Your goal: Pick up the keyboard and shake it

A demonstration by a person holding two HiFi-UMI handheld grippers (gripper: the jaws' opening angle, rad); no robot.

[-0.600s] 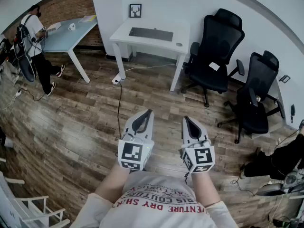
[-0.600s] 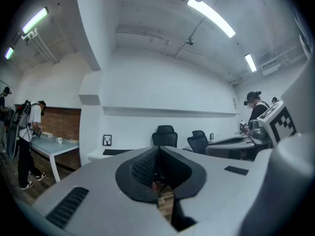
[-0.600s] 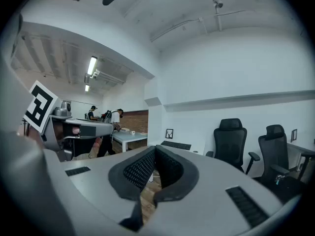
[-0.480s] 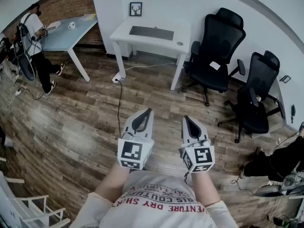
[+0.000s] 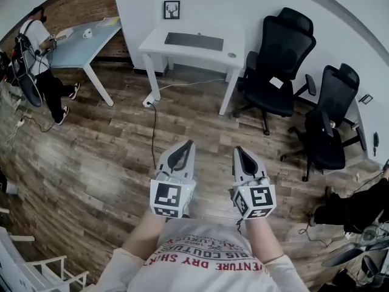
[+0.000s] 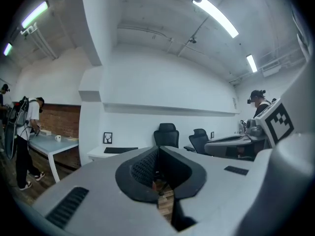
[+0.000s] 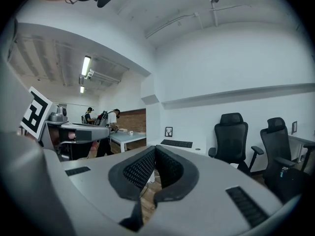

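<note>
Left gripper (image 5: 189,145): closed, nothing between the jaws; held level at the waist, aimed at 12 o'clock.
Right gripper (image 5: 239,151): closed and empty, parallel to the left gripper and just beside it.
Keyboard: the flat black rectangular keyboard (image 5: 193,41) lies on the white rectangular counter (image 5: 234,42) at 12 o'clock, well apart from both grippers and untouched.
Task status: approach phase (judged); pick-up not yet begun.
Risk 1: tripping or snagging, caused by the black cable (image 5: 152,132) trailing over the wooden plank floor (image 5: 91,151) at 11 o'clock on the way to the counter.
Risk 2: failed grasp, caused by arriving with the jaws closed; both must open before contact.
Risk 3: the keyboard slipping during the shake, caused by a grip on one thin edge only.
Risk 4: collision with the black high-backed office chair (image 5: 276,66) at 1 o'clock.
Change from earlier frame: both grippers remain closed in the same place; the counter and keyboard sit marginally higher and further left in the head view.
</note>
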